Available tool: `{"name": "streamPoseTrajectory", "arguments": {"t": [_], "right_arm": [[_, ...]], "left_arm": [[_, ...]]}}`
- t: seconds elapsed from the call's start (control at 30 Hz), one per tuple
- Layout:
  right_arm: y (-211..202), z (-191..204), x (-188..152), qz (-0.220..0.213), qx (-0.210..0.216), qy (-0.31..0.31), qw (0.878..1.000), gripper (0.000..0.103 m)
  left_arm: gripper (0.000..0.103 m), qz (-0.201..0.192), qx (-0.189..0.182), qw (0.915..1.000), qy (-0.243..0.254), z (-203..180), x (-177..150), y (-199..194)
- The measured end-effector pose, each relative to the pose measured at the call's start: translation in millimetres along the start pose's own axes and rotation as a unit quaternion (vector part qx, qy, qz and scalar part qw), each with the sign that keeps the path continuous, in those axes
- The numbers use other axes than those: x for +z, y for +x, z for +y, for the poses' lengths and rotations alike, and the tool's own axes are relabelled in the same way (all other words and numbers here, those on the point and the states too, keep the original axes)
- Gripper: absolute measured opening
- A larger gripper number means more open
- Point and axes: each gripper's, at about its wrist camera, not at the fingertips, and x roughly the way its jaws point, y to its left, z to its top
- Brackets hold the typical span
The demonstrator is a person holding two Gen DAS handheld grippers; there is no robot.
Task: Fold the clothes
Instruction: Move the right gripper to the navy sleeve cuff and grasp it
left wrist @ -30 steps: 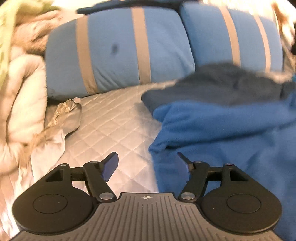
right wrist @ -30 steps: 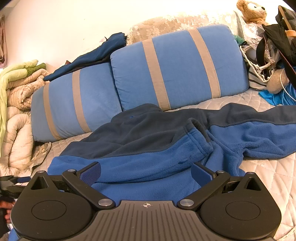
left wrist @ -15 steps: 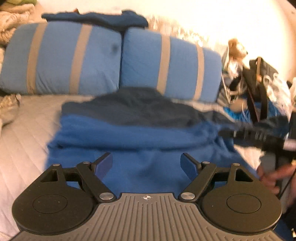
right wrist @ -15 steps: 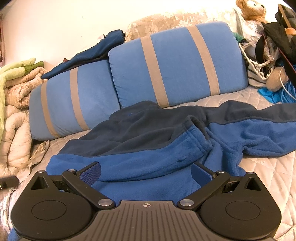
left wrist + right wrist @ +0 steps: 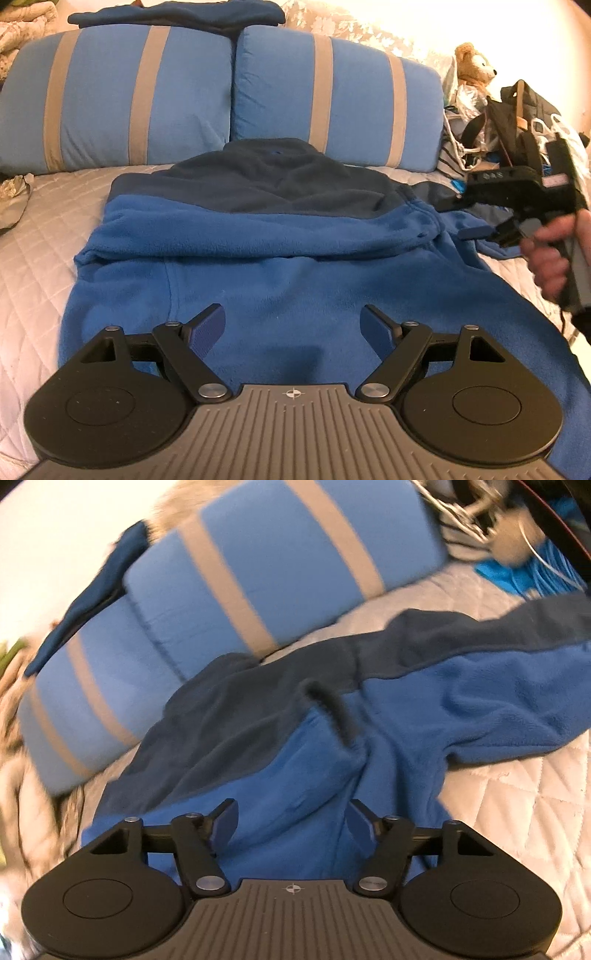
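The two-tone fleece garment, royal blue with a dark navy upper panel (image 5: 258,236), lies spread on the pale quilted bedcover (image 5: 33,258), its navy end towards the two blue pillows with tan stripes (image 5: 147,96) at twelve o'clock. One side looks already folded across the body, leaving a thick ridge running nine to three in the left wrist view. The other sleeve (image 5: 498,701) trails away towards two o'clock in the right wrist view, so its long axis runs from the body out to that side.

That loose sleeve lies nearer the right gripper (image 5: 290,821), which in the left view sits at three o'clock above the garment's edge, gripped by a hand (image 5: 550,258). Its jaws are closing, with blue fleece seen between them but not visibly pinched; blur prevents a firmer reading. The left gripper (image 5: 293,326) hovers over the garment's lower body, jaws spread wide, holding nothing.
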Motion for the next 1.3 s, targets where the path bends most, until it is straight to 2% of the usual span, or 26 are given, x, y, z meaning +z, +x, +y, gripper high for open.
{"name": "streamPoseTrajectory", "arguments": {"t": [0.27,0.43,0.5,0.6,0.7,0.83,1.0,1.13,1.3], "right_arm": [[40.9,-19.4,20.7,0.015,-0.031,0.059,0.998,0.065],[46.0,-19.2,26.1,0.014,-0.062,0.060,0.996,0.056],[45.2,-17.0,28.1,0.013,-0.076,0.057,0.995,0.056],[34.6,-7.2,28.7,0.004,-0.068,0.039,0.997,0.056],[33.4,-1.8,24.7,0.015,-0.048,0.033,0.998,0.057],[44.5,-7.2,20.6,0.033,-0.046,0.061,0.997,0.057],[54.7,-16.2,20.6,0.018,-0.078,0.089,0.993,0.056],[51.1,-12.9,19.2,0.006,-0.091,0.072,0.993,0.037],[25.1,-0.9,17.5,-0.005,-0.080,0.033,0.996,0.032]], "left_arm": [[0.080,0.011,0.004,0.9999,0.006,-2.3,0.5,0.8],[0.080,0.013,0.006,0.9999,0.006,-2.4,0.7,0.8],[0.080,0.012,0.006,0.9999,0.005,-2.4,0.9,0.8],[0.080,0.013,0.007,0.9999,0.007,-3.3,1.3,1.4],[0.080,0.015,0.009,0.9998,0.009,-3.5,1.5,1.5],[0.080,0.017,0.013,0.9997,0.013,-5.1,2.1,1.9],[0.080,0.017,0.014,0.9997,0.014,-5.2,2.0,2.0],[0.080,0.016,0.014,0.9997,0.013,-4.7,1.9,1.9],[0.080,0.016,0.013,0.9997,0.013,-3.7,1.9,1.8]]}}
